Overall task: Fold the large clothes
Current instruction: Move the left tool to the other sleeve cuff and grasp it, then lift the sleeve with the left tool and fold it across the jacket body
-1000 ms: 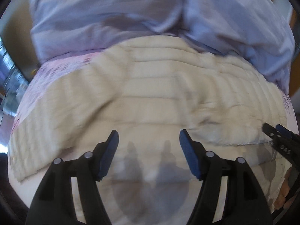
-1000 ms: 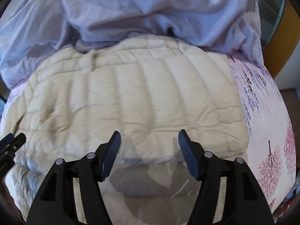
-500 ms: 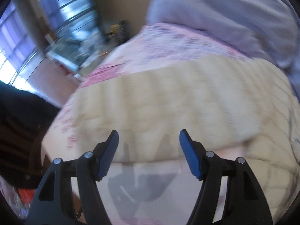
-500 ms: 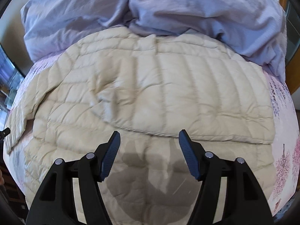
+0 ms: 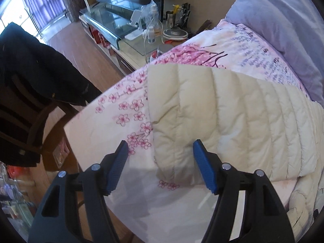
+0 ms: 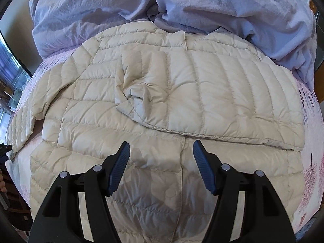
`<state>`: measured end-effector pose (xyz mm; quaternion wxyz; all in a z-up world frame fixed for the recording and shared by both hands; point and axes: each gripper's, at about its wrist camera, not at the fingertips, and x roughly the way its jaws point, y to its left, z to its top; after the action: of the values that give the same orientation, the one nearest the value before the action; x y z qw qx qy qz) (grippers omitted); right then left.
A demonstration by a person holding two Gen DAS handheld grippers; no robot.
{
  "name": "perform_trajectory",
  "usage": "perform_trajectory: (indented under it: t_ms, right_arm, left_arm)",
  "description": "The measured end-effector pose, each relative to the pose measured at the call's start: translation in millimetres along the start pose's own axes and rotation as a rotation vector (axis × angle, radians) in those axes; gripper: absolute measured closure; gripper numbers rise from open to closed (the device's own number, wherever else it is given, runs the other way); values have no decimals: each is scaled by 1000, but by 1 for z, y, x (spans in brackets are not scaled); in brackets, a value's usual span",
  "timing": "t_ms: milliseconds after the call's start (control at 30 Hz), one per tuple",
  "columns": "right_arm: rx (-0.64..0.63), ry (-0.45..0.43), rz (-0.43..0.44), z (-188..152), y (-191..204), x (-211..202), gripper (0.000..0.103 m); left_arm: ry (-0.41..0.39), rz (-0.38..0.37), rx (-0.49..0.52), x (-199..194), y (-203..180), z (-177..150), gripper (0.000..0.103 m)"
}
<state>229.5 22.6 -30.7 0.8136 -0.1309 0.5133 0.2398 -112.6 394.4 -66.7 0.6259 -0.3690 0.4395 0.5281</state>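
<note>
**foldnoob:** So where's this at? The cream quilted down jacket [image 6: 172,93] is spread on the bed, on the cherry-blossom sheet [image 5: 121,121], with the lilac duvet [image 6: 182,6] bunched up behind it. One side panel already looks folded in across the middle, a bit rumpled near its corner.

**puffer_pete:** Yep, and neither claw has anything. The right claw [image 6: 161,162] hangs over the front of the jacket with its jaws apart, nothing between them but air. The left claw [image 5: 160,162] is out at the other end, jaws apart too, hovering right above the edge of the sleeve [image 5: 212,117] that lies flat on the sheet.

**foldnoob:** So the sleeve's next?

**puffer_pete:** That's my guess. To do it well, he should drop the left claw onto the sleeve's near corner, pinch through both layers rather than just the slippery shell, lift only a little and carry it across so it lies along the body. Puffy down springs back, so pressing the crease afterwards probably helps. The right claw could pin the middle so the whole jacket doesn't slide.
</note>
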Motion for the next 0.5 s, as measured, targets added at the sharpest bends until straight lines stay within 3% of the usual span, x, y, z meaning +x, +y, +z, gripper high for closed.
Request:
perform_trajectory:
  t_ms: [200, 500]
  right_arm:
    - [17, 7, -9, -2, -6, 1, 37]
    - [29, 10, -10, -3, -11, 2, 37]
  left_arm:
    - [-19, 1, 19, 2, -5, -3, 45]
    - [-41, -28, 58, -1, -18, -5, 79]
